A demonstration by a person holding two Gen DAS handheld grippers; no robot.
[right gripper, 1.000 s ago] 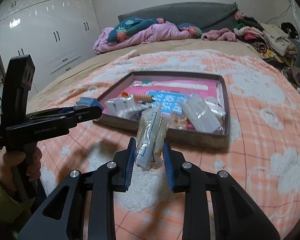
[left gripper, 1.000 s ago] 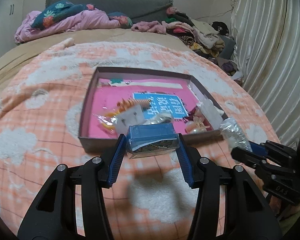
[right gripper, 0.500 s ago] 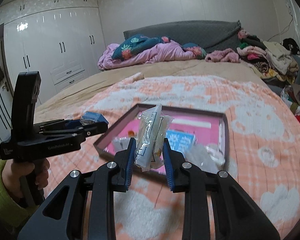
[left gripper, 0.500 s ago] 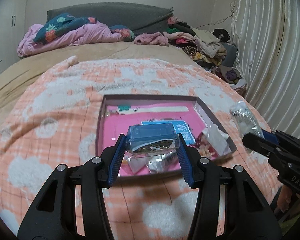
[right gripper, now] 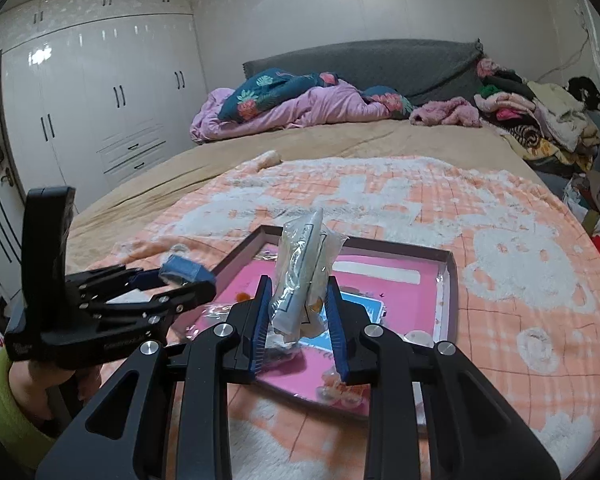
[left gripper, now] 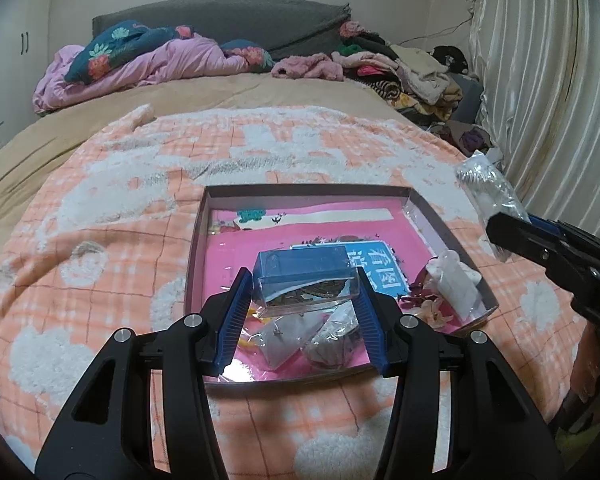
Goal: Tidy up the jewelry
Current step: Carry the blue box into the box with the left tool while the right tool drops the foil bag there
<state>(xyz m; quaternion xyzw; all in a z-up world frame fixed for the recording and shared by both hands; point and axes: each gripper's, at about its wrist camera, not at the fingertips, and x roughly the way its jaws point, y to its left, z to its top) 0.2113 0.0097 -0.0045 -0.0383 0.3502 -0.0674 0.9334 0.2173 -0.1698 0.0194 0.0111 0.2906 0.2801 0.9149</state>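
Left tongs [left gripper: 302,312] are clamped on a clear box [left gripper: 305,280] with a blue lid; patterned contents show through its lower half. The box is held above the near end of the tray [left gripper: 198,248]. Right tongs [right gripper: 298,330] grip a clear pouch [right gripper: 306,276], upright, crinkled, with pale contents that cannot be identified; it is held over the tray's near edge. Below, the shallow dark-walled tray lies on the blanket [left gripper: 100,216], its floor pink with a blue printed card [left gripper: 380,270]. Small packets [left gripper: 288,338] lie at its near end, and a white packet [left gripper: 454,284] lies against the right wall. Beyond, bedding [left gripper: 152,56] and clothes [left gripper: 404,68] are heaped at the headboard.
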